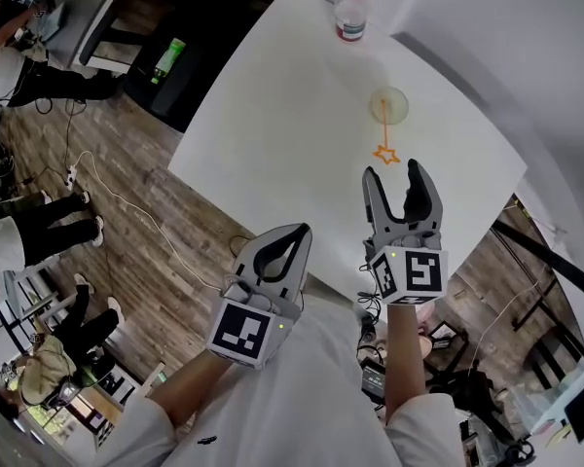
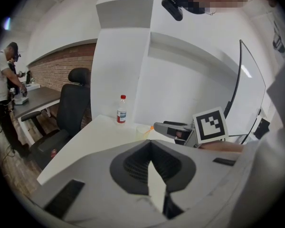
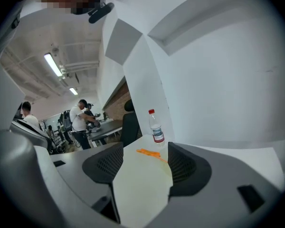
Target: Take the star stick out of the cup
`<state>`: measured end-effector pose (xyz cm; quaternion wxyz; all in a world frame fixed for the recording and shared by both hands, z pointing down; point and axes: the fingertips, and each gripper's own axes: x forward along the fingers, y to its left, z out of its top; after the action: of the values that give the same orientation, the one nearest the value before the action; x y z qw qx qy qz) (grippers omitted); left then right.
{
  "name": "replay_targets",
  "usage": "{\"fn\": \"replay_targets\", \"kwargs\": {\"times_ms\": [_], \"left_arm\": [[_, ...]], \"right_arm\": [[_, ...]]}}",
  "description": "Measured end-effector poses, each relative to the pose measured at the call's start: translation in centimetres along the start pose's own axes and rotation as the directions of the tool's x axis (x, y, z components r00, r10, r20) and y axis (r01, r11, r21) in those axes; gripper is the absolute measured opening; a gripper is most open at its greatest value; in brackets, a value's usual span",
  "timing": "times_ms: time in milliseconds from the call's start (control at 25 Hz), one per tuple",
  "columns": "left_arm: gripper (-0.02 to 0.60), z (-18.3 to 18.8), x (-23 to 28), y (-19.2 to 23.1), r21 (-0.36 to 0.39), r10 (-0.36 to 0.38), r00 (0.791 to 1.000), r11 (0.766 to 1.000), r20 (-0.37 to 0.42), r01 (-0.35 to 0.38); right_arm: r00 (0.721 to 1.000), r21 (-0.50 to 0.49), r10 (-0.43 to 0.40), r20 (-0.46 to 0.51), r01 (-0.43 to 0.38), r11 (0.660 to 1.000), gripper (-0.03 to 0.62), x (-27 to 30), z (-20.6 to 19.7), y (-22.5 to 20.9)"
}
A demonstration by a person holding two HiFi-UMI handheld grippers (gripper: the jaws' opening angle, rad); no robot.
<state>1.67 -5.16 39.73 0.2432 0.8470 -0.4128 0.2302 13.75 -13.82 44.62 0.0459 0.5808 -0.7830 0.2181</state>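
An orange star stick (image 1: 383, 132) leans out of a clear cup (image 1: 390, 104) on the white table (image 1: 292, 134); its star end points toward me. Just short of that star, my right gripper (image 1: 392, 171) stands open with nothing between its jaws. In the right gripper view the stick (image 3: 149, 153) lies ahead in the wide gap of the right gripper (image 3: 146, 147). My left gripper (image 1: 303, 231) hovers over the table's near edge, shut and empty. Its view shows the left gripper (image 2: 150, 144) with tips together, the cup (image 2: 142, 129) and the right gripper (image 2: 164, 126) beyond.
A water bottle with a red cap (image 1: 350, 10) stands at the table's far edge, behind the cup. A black office chair (image 2: 72, 103) sits at the table's left. People (image 1: 24, 227) stand on the wood floor at the left, with cables (image 1: 127, 197) lying near them.
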Motion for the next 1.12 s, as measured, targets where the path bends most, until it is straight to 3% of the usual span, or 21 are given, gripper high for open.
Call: {"fn": "replay_targets", "kwargs": {"times_ms": [600,640,680,720,1120], "left_arm": [[0.014,-1.3,0.4,2.2,-0.026,0.033,0.998,0.999,-0.055,-0.035],[0.014,-1.3,0.5,2.3,-0.024,0.031,0.998,0.999,-0.056,-0.032],[0.014,-1.3,0.5,2.4,-0.022,0.029,0.998,0.999,-0.054,-0.03],[0.014,-1.2,0.4,2.4,-0.021,0.028,0.998,0.999,-0.052,-0.029],[0.014,-0.9,-0.4,3.4,0.011,0.024,1.0,1.0,0.002,-0.024]], "right_arm": [[0.997,0.033,-0.011,-0.077,0.014,0.999,0.278,3.9,-2.3,-0.8],[0.996,0.028,-0.027,-0.08,0.029,0.999,0.243,3.8,-2.4,-1.0],[0.995,0.017,-0.053,-0.08,0.054,0.998,0.167,3.6,-2.5,-1.2],[0.994,0.007,-0.078,-0.076,0.079,0.997,0.039,3.4,-2.4,-1.4],[0.989,-0.009,-0.14,-0.057,0.14,0.99,0.014,2.8,-1.8,-2.5]]}}
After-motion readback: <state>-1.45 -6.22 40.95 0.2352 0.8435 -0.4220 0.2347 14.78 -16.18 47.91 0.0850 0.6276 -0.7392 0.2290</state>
